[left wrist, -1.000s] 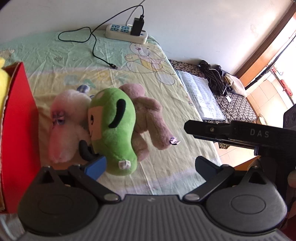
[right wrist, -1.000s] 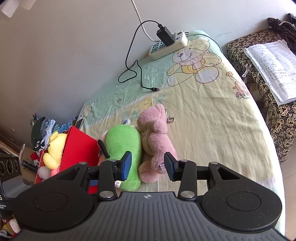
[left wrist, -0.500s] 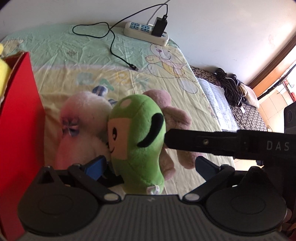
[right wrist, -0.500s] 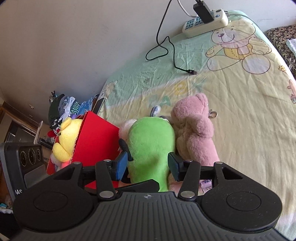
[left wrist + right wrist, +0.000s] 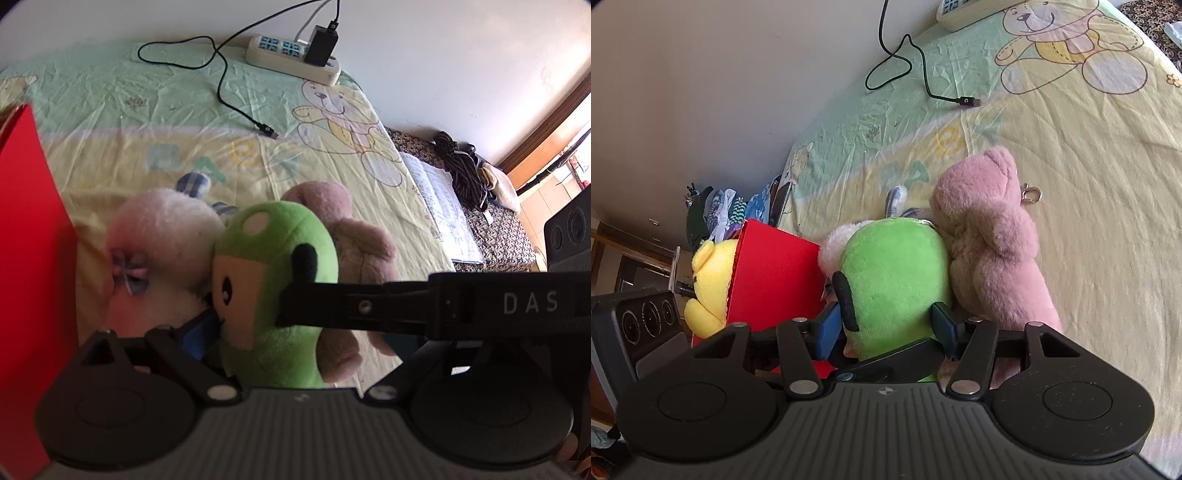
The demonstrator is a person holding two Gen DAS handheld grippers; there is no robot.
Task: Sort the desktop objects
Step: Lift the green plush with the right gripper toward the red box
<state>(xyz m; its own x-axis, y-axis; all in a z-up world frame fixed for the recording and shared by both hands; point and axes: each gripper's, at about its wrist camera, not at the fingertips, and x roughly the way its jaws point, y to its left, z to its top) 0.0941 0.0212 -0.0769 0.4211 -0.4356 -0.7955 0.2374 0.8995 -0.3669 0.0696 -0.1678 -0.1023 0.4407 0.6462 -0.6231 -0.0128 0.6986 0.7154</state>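
Right gripper [image 5: 886, 326] straddles the green plush [image 5: 897, 273] at centre frame, one blue pad on either flank and pressed against the fabric — looks like a grasp in the making, jaws closed on the toy though how firmly I cannot tell. The step in hand reads as picking this one out for the red box [image 5: 772, 277] at left, where a yellow plush [image 5: 707, 286] already sits. In the left wrist view the left gripper [image 5: 295, 339] is spread wide, its blue pad low beside the toy's face, not clamped on anything. The green plush lies wedged between a whitish-pink plush [image 5: 159, 251] and a pink bear [image 5: 993, 251], touching both. It's soft, rounded, bright green, tan face, black ear. Next: lift clear without dragging the neighbours, then carry left over the box.
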